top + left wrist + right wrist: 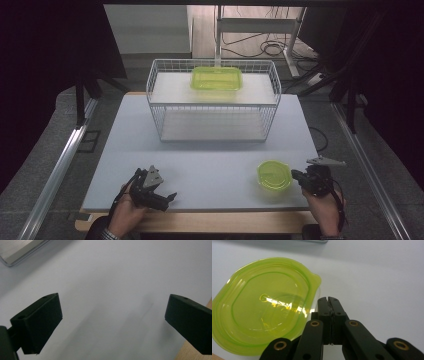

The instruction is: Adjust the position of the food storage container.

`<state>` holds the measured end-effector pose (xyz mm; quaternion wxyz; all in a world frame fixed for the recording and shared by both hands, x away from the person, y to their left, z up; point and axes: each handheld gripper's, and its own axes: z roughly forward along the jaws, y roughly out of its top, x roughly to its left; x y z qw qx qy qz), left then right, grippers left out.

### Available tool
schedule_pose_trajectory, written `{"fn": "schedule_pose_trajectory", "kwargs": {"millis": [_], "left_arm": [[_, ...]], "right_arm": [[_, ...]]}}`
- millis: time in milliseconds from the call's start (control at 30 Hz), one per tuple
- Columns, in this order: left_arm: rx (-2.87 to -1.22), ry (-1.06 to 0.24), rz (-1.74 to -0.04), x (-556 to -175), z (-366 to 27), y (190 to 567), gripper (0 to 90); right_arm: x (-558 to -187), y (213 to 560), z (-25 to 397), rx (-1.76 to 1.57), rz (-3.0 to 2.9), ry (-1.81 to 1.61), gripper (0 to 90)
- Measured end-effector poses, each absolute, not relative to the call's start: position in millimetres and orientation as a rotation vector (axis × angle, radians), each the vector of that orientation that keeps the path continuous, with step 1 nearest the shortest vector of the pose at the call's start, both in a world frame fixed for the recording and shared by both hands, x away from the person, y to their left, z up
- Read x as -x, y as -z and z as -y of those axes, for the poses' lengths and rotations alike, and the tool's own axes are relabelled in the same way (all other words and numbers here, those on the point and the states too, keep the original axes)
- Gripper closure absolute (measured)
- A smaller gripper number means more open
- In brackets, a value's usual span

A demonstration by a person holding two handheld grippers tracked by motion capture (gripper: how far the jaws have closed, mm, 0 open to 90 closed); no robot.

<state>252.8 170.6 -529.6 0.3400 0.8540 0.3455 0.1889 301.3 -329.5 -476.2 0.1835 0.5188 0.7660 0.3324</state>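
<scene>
Pale grey table top point(200, 170) on a wooden board showing along the near edge. Directly on it: a white wire basket point(160, 85) at the far middle, and a round yellow-green plastic lid point(274, 175) near the front right corner, lying flat.

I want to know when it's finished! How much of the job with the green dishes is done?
One green rectangular container already sits on top of the wire basket. The round green container is on the table by the right claw, which is shut, beside it and not holding it. The left claw is open over bare table. So the round one is not yet picked up; that looks like what is left.
</scene>
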Motion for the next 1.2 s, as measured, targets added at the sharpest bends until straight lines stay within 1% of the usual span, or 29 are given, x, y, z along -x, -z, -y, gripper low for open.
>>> {"fn": "schedule_pose_trajectory", "kwargs": {"millis": [133, 233, 533, 1200], "left_arm": [[-2.226, -0.492, -0.903, -253.4, -170.4, 530.1, 0.9], [-2.227, -0.495, -0.904, -253.4, -170.1, 530.2, 0.9], [-2.238, -0.499, -0.902, -253.8, -169.5, 530.8, 1.0], [-2.253, -0.501, -0.905, -254.3, -167.9, 532.3, 1.1]], "right_arm": [[-299.8, 479.0, 337.4, -1.493, -2.164, -0.919, 88.4], [-297.5, 485.6, 334.5, -1.506, -2.212, -0.917, 88.4], [-295.8, 497.4, 315.8, -1.511, -2.317, -0.912, 88.4], [-318.5, 503.3, 259.1, -1.418, -2.432, -1.112, 88.4]]}}
